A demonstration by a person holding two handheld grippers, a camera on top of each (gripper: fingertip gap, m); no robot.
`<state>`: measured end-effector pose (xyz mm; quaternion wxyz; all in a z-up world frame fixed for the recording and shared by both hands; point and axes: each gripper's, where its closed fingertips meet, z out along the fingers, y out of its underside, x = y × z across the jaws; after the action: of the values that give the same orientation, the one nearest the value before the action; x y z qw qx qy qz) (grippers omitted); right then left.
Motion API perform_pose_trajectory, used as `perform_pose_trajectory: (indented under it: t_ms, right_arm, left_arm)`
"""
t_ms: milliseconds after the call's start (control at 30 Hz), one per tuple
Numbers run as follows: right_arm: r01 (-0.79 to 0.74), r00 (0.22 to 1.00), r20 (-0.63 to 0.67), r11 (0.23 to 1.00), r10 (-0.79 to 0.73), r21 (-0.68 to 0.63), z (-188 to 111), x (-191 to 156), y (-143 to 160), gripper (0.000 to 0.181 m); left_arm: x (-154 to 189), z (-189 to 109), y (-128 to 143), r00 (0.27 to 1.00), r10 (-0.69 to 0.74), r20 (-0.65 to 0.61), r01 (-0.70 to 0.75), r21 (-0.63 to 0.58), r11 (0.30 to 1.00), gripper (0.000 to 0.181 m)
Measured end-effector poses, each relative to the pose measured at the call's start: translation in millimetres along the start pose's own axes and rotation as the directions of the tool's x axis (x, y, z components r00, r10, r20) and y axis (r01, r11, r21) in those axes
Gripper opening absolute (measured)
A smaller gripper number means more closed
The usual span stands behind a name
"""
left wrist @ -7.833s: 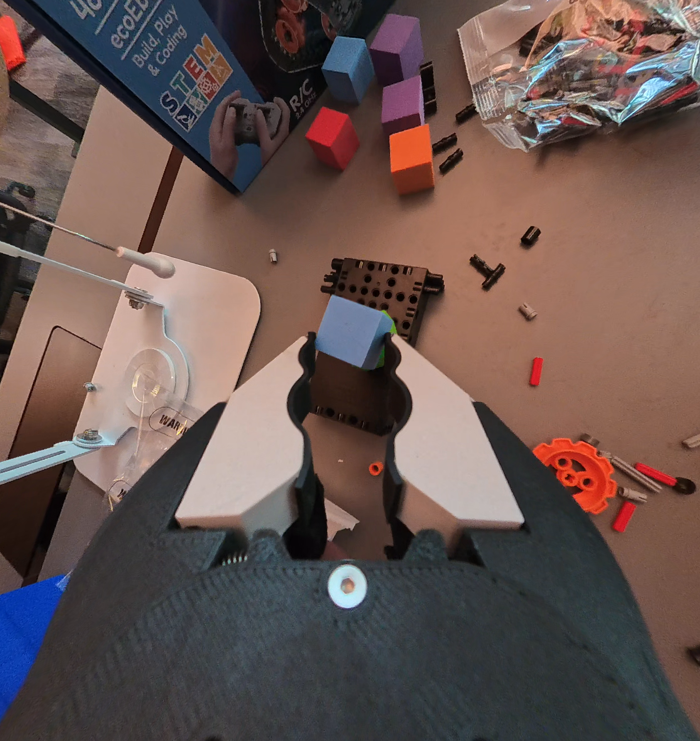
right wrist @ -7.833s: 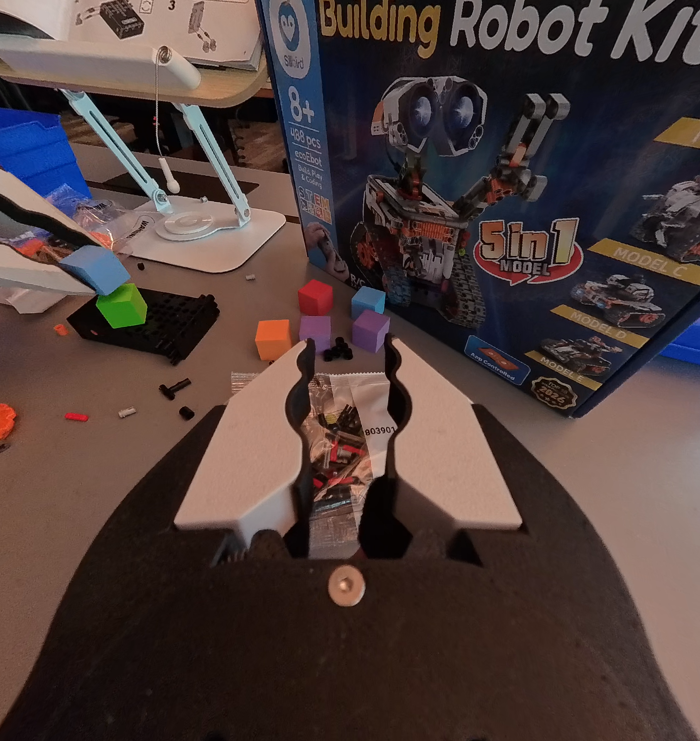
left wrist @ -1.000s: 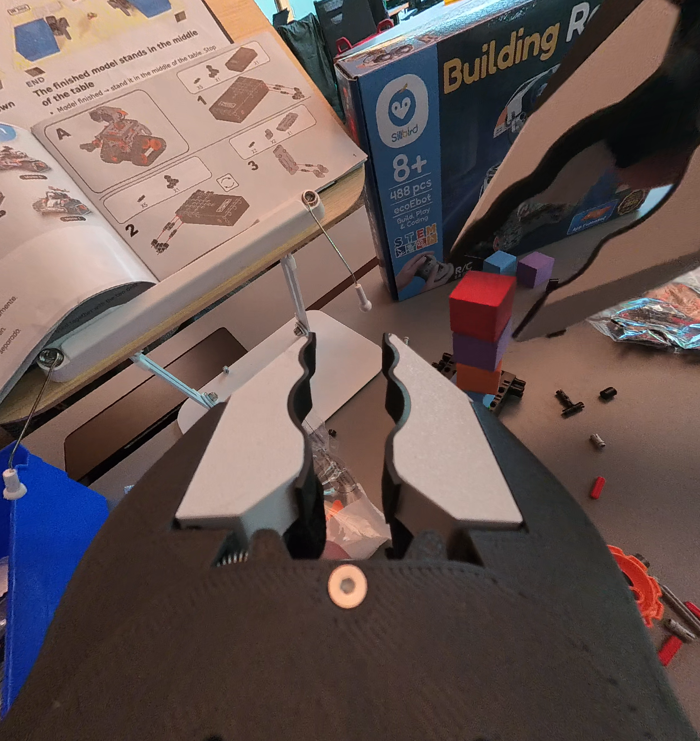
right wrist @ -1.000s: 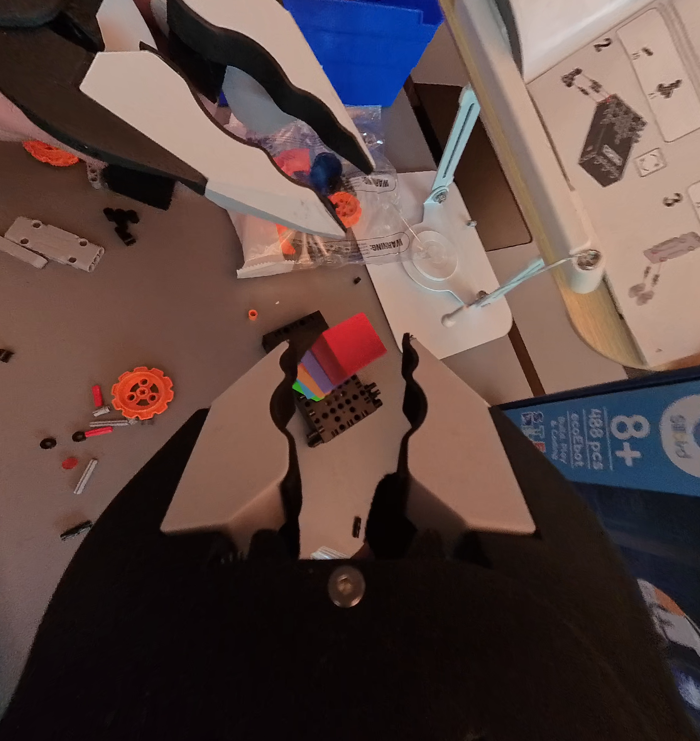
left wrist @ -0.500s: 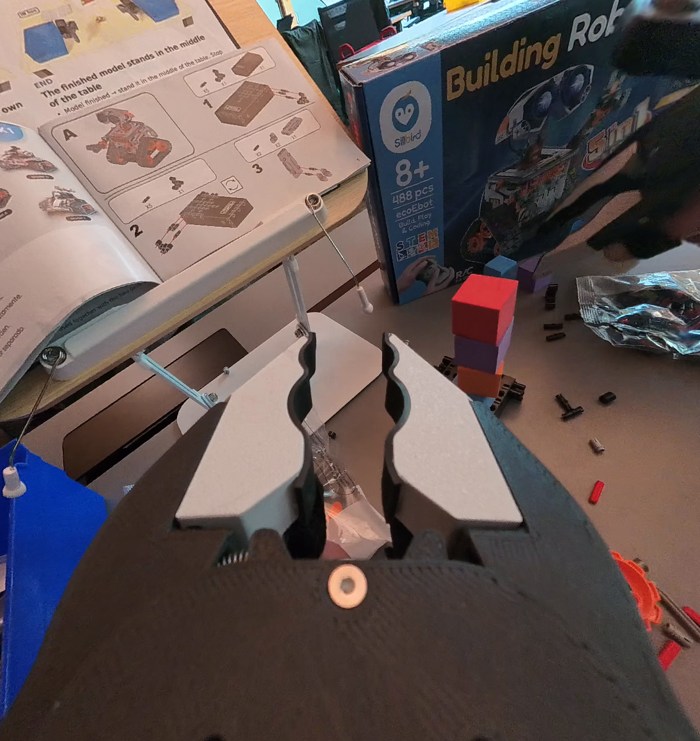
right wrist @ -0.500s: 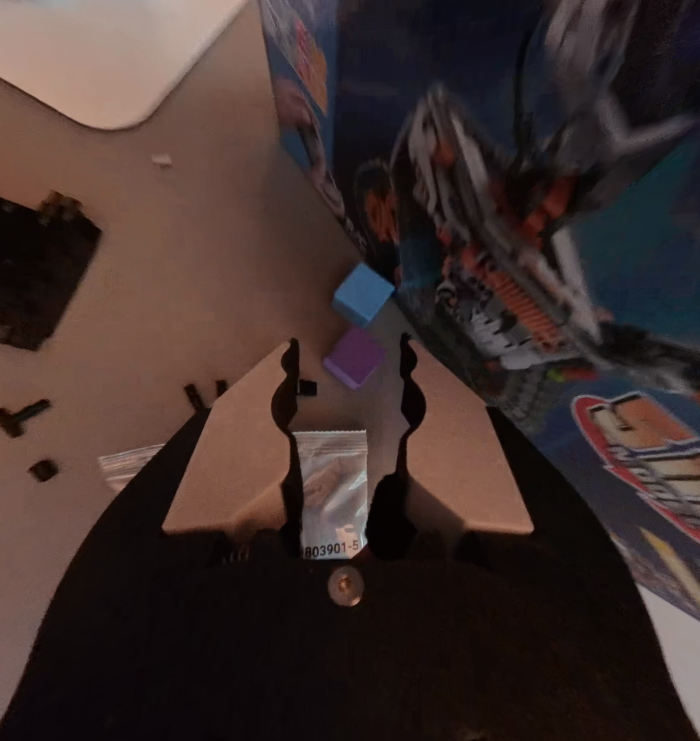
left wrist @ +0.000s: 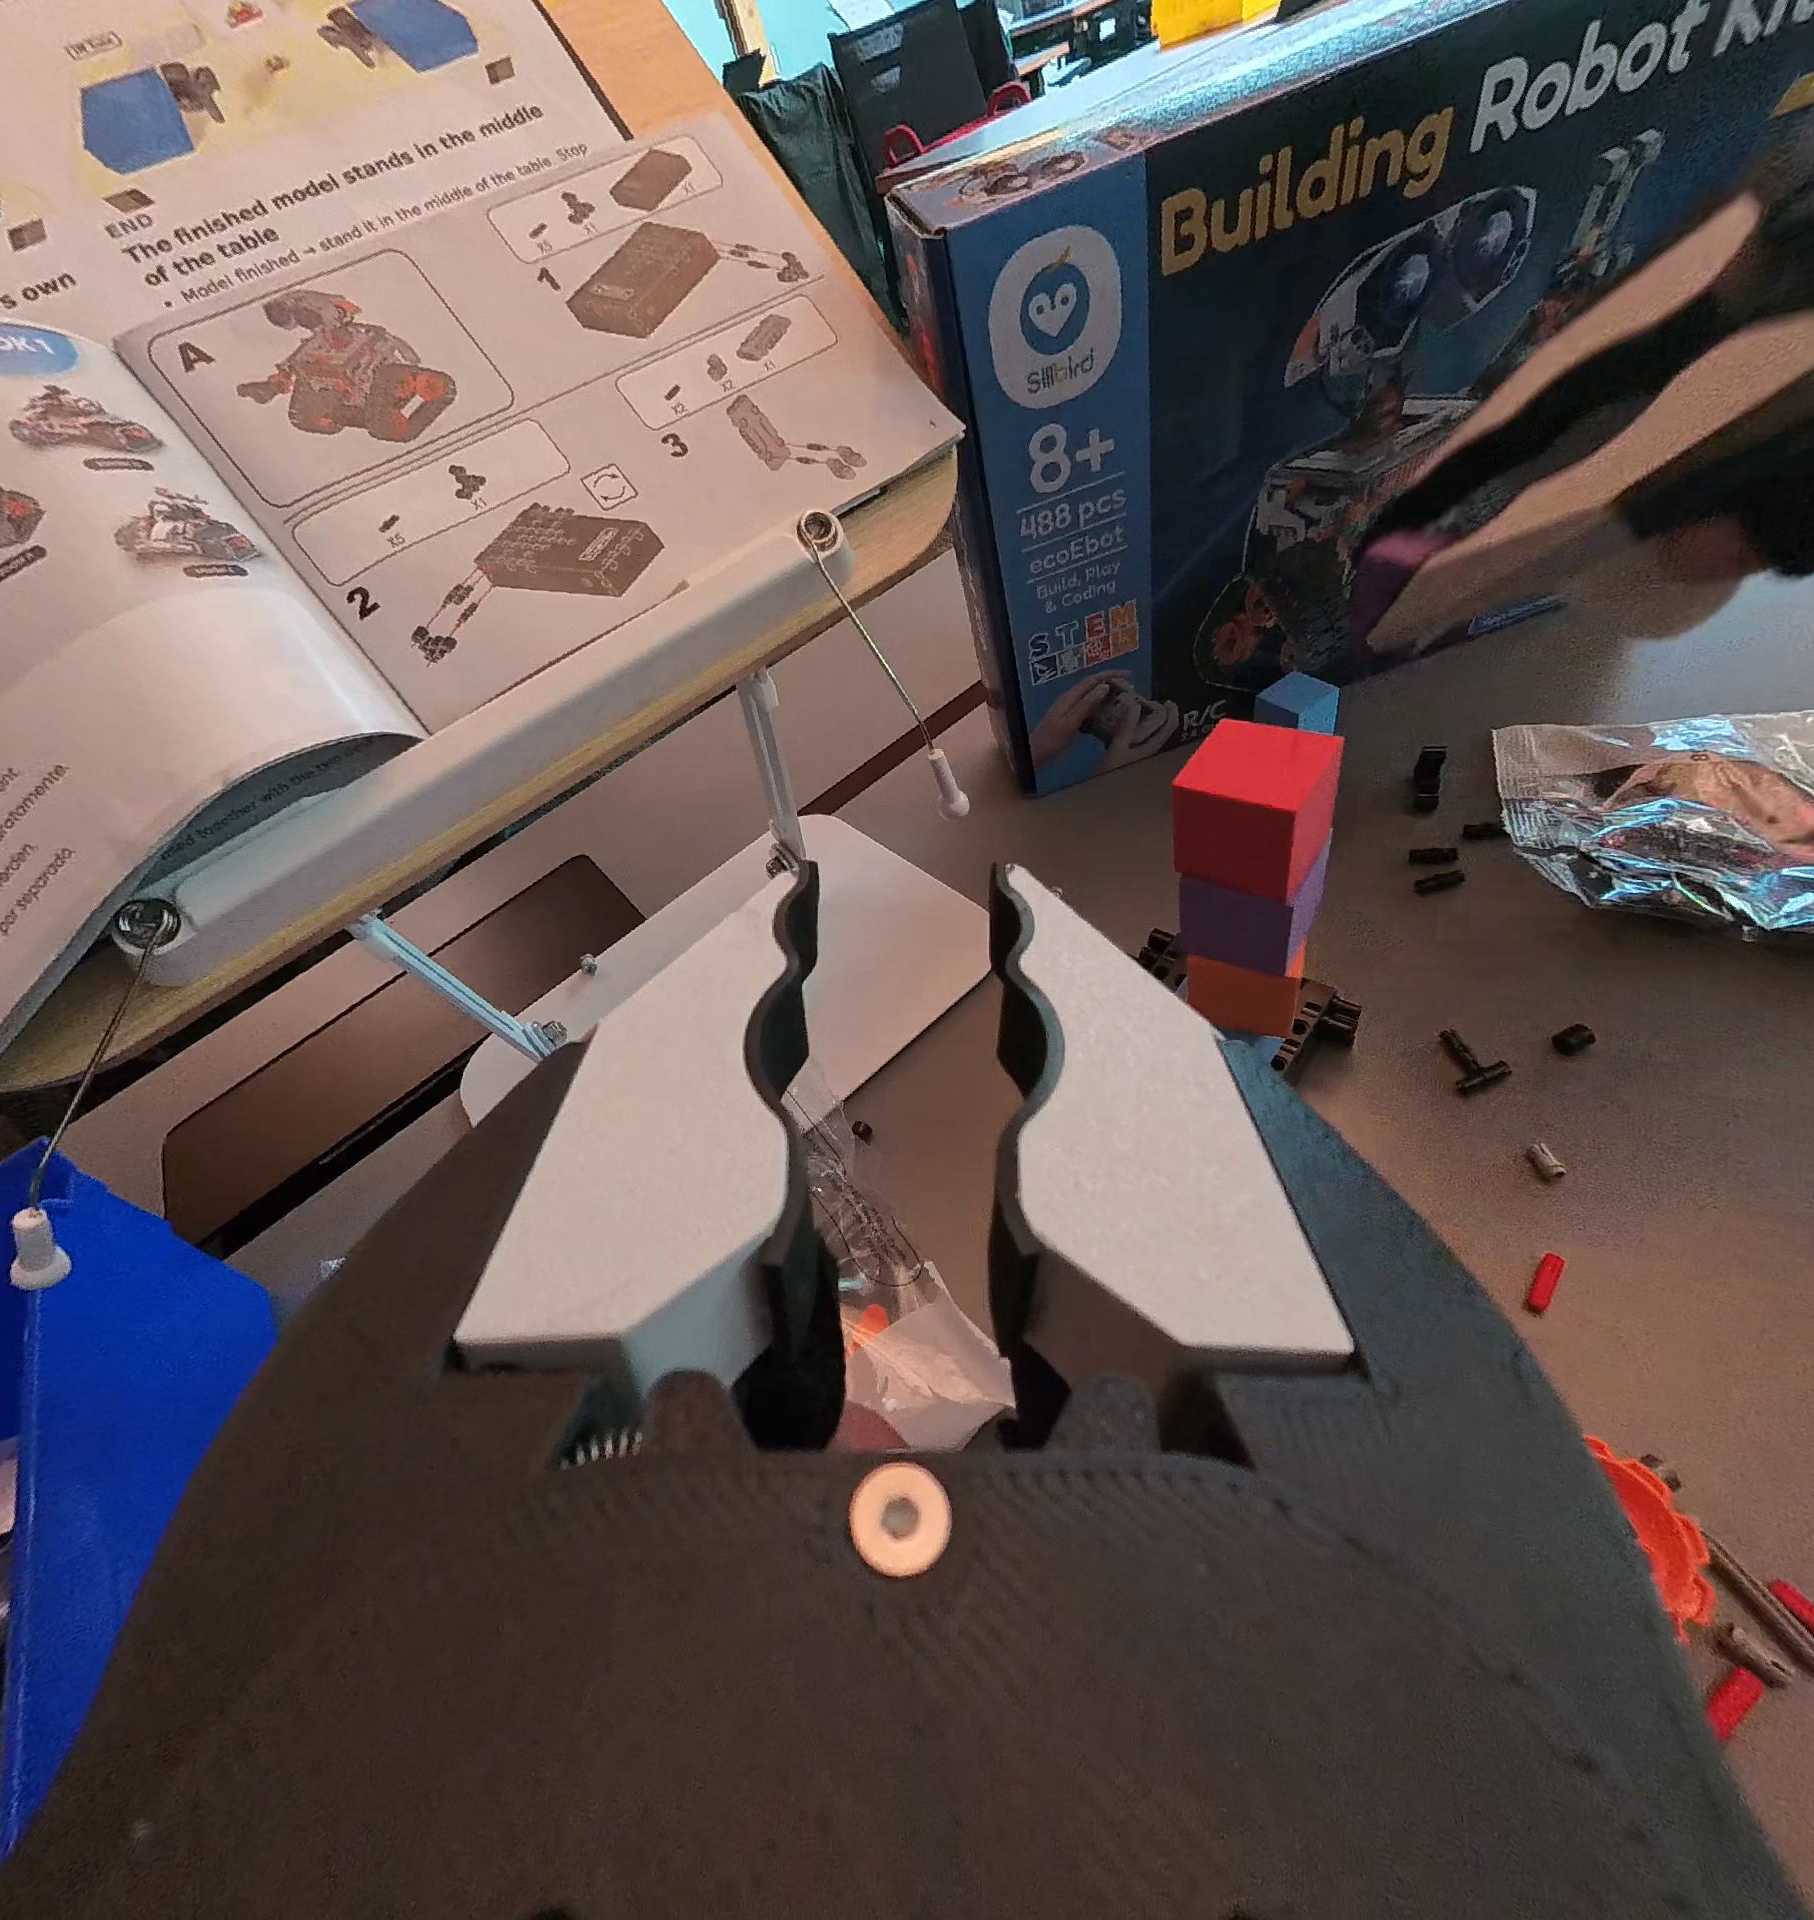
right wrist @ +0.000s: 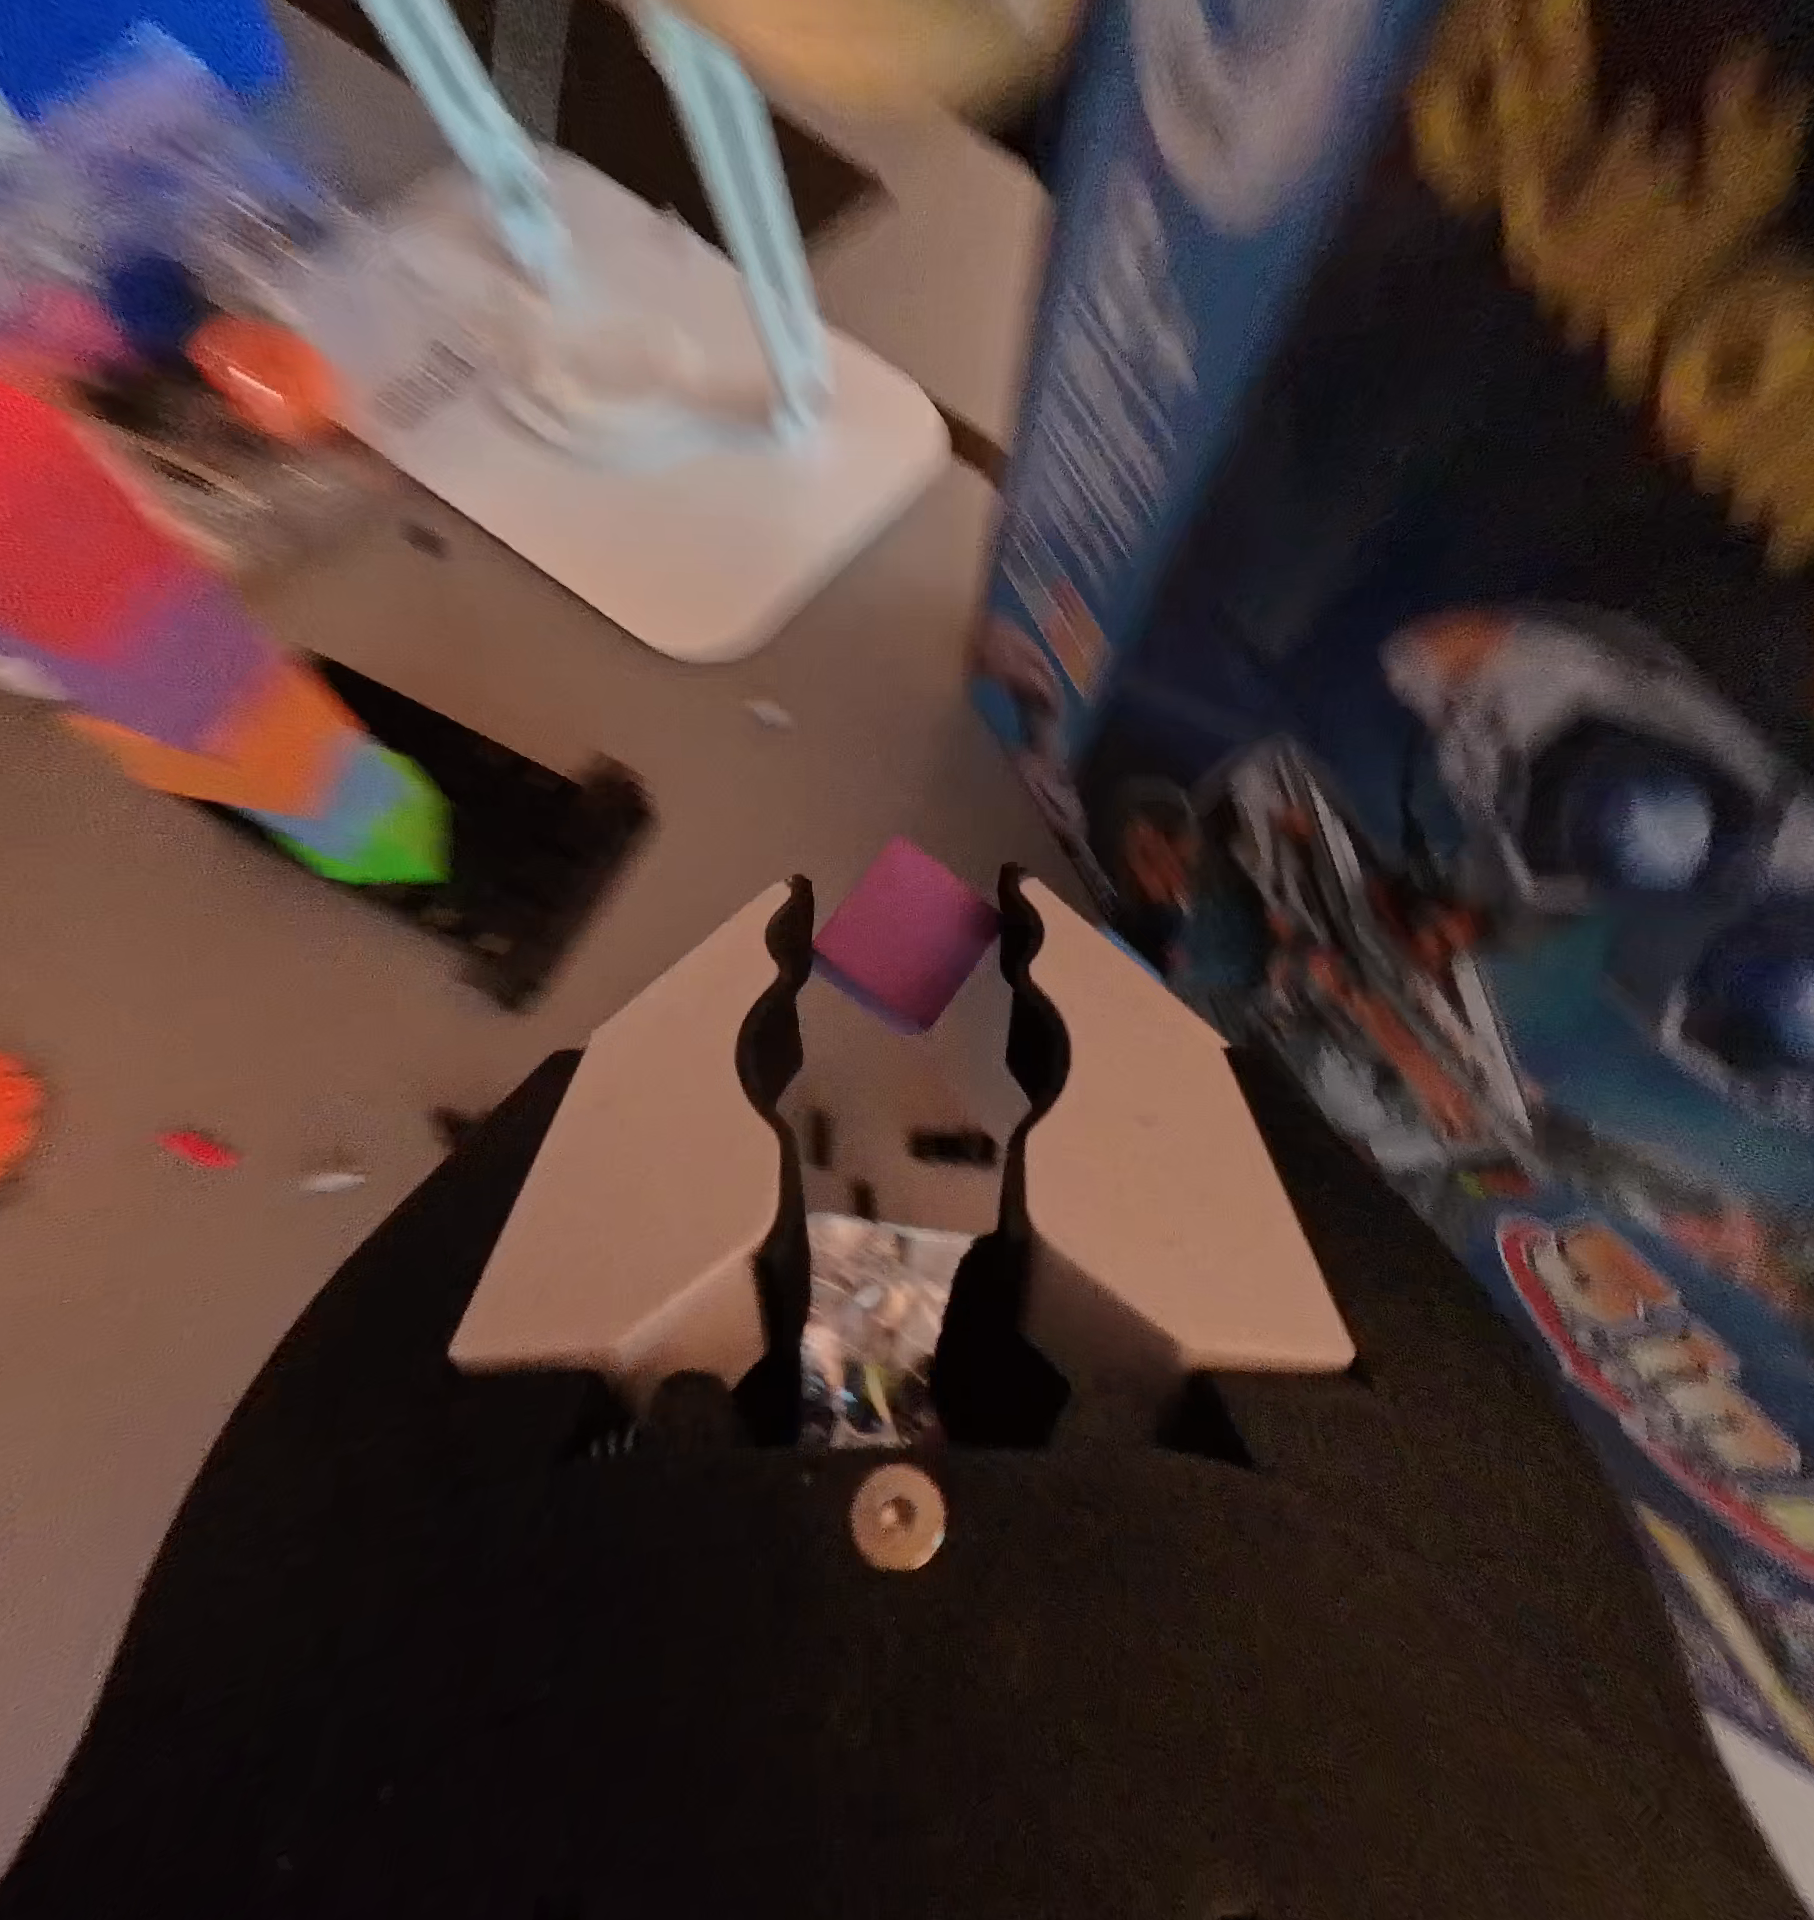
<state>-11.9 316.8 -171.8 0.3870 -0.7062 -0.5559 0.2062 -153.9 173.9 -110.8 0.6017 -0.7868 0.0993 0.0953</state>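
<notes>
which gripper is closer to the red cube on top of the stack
Left, as far as the left wrist view shows. The left gripper is open and empty, its tips low beside the stack topped by the red cube. The right gripper, shut on a purple cube, is up by the box, farther off.

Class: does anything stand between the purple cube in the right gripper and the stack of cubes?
Nothing visible does. The right gripper holds the purple cube in the air; only open space separates it from the stack of cubes. A light blue cube sits lower, aside.
</notes>
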Motion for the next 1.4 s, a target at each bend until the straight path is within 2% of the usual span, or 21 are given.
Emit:
perform_pose_trajectory:
  t_ms: [100, 167, 233, 333, 500, 633, 767, 900, 1033, 1167, 1267, 1400]
  right_arm:
    - [0.091, 0.984, 0.137, 0.985, -0.112, 0.148, -30.5, -55.1, -58.4, 0.035]
    - [0.144, 0.962, 0.204, 0.971, -0.183, 0.193, -44.5, -86.6, -84.7, 0.035]
    - [0.181, 0.94, 0.252, 0.963, -0.229, 0.197, -49.3, -109.2, -99.9, 0.035]
    - [0.232, 0.92, 0.286, 0.96, -0.269, 0.156, -41.1, -127.8, -105.5, 0.035]
    - [0.268, 0.92, 0.279, 0.961, -0.276, 0.068, -17.8, -133.0, -95.0, 0.035]
    - [0.269, 0.926, 0.262, 0.962, -0.273, 0.051, -12.4, -131.4, -91.3, 0.037]
    - [0.266, 0.928, 0.249, 0.96, -0.278, 0.084, -22.0, -129.6, -96.5, 0.046]
    - [0.17, 0.963, 0.179, 0.971, -0.2, 0.169, -45.9, -96.4, -103.9, 0.046]
    - [0.026, 0.999, 0.042, 0.987, -0.033, 0.156, -45.0, -33.5, -75.7, 0.045]
    - [-0.102, 0.989, -0.106, 0.993, 0.107, 0.055, -10.6, 19.7, -18.4, 0.045]
    - [-0.13, 0.978, -0.175, 0.989, 0.116, -0.07, 25.0, 38.6, 28.1, 0.047]
    - [-0.141, 0.963, -0.249, 0.979, 0.102, -0.144, 51.0, 54.7, 56.2, 0.047]
  left_arm:
    - [0.3, 1.8, 2.4, 1.0, 0.001, 0.001, -0.001, -0.005, 1.0, 0.031]
    - [0.3, 3.1, 4.4, 1.0, -0.002, 0.0, 0.002, -0.009, 1.0, 0.031]
    - [0.1, 4.3, 6.3, 1.0, -0.005, -0.001, 0.005, -0.013, 1.0, 0.031]
    - [-0.2, 5.7, 8.5, 1.0, -0.011, -0.004, 0.011, -0.017, 1.0, 0.031]
    - [-0.7, 5.6, 8.4, 1.0, -0.014, -0.006, 0.014, -0.016, 1.0, 0.031]
    - [0.2, 5.1, 7.5, 1.0, -0.013, -0.009, 0.013, -0.013, 1.0, 0.031]
    - [0.8, 5.2, 7.7, 1.0, -0.01, -0.009, 0.01, -0.015, 1.0, 0.031]
    - [-1.9, 3.8, 6.3, 1.0, -0.019, -0.004, 0.019, -0.008, 1.0, 0.031]
    - [-1.6, 4.0, 6.0, 1.0, -0.028, -0.008, 0.028, -0.005, 1.0, 0.031]
    - [1.0, 5.1, 6.6, 1.0, -0.02, -0.01, 0.02, -0.009, 1.0, 0.031]
    - [1.5, 5.3, 7.0, 1.0, -0.015, -0.009, 0.015, -0.011, 1.0, 0.031]
    - [0.7, 6.0, 8.3, 1.0, -0.017, -0.009, 0.017, -0.014, 1.0, 0.032]
